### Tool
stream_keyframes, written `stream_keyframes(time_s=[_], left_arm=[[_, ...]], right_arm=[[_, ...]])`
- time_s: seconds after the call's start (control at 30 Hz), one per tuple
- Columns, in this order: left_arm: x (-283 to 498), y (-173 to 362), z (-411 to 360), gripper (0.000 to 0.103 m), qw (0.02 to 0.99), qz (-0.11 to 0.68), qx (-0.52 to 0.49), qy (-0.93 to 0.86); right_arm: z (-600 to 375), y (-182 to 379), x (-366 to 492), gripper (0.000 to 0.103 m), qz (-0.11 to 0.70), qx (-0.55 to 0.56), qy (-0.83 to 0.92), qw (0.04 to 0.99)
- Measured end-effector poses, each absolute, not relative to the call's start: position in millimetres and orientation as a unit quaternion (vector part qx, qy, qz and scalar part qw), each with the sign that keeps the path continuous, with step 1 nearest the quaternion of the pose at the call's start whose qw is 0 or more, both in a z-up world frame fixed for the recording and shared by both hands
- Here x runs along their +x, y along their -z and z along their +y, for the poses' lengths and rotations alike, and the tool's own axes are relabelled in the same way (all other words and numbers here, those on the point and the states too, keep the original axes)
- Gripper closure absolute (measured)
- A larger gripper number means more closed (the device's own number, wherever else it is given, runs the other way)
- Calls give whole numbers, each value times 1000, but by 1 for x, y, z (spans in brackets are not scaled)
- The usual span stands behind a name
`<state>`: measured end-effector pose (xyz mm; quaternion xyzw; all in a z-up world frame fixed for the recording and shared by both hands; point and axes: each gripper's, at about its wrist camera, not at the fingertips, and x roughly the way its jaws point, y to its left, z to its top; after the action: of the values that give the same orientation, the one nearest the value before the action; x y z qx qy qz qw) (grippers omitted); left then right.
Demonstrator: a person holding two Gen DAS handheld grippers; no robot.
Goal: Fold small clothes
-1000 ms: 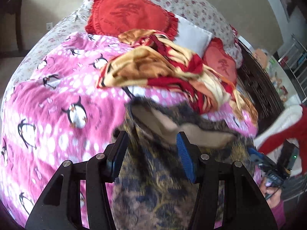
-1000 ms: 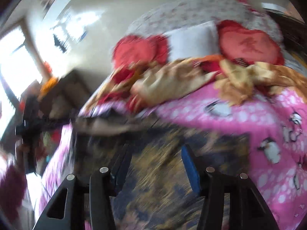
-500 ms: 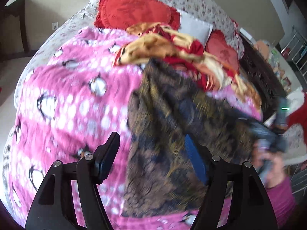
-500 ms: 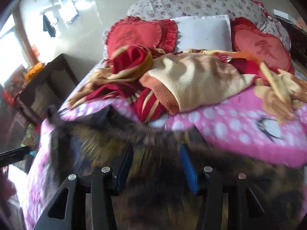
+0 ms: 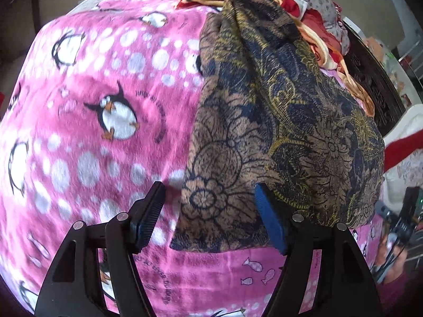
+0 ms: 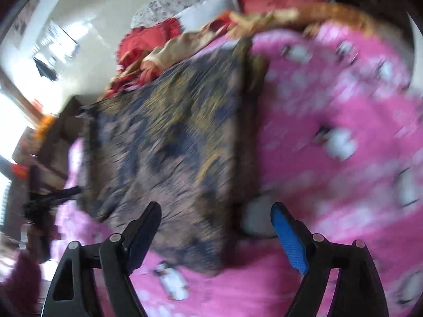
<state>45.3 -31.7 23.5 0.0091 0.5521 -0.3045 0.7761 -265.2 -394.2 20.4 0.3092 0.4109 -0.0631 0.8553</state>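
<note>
In the left wrist view, the pink fleece blanket with white dots and penguins (image 5: 87, 97) covers the bed on the left. The left gripper (image 5: 210, 219) hovers low over it with its jaws spread wide and nothing between them; its black finger sits over the pink fleece and its blue-padded finger over the cloth's near edge. Right of the penguins lies the brown and navy floral-patterned cloth (image 5: 269, 121), spread on the blanket. Its long axis runs from the near edge by the jaws away toward the head of the bed, where it narrows to a bunched, tapering end. That far end reaches the rumpled red and cream blanket (image 5: 325, 45), which is heaped further right.

The right wrist view is blurred. There the same floral cloth (image 6: 171, 142) lies left of centre, its long axis again running away from the camera, with the pink fleece (image 6: 338, 137) to its right. The right gripper (image 6: 215, 227) has its jaws apart and empty above the cloth's near right corner.
</note>
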Motion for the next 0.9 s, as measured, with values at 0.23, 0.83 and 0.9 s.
stream_keyframes(time_s=[0.23, 0.83, 0.9], left_arm=[[32, -24, -47, 95, 759, 566, 46, 318], [-13, -29, 1, 97, 744, 578, 24, 333], [-14, -43, 3, 97, 757, 561, 45, 332]], right_arm=[[-382, -14, -258, 95, 413, 308, 30, 857], [-415, -46, -299, 81, 457, 238, 134, 846], [-402, -82, -294, 50, 424, 176, 163, 873]])
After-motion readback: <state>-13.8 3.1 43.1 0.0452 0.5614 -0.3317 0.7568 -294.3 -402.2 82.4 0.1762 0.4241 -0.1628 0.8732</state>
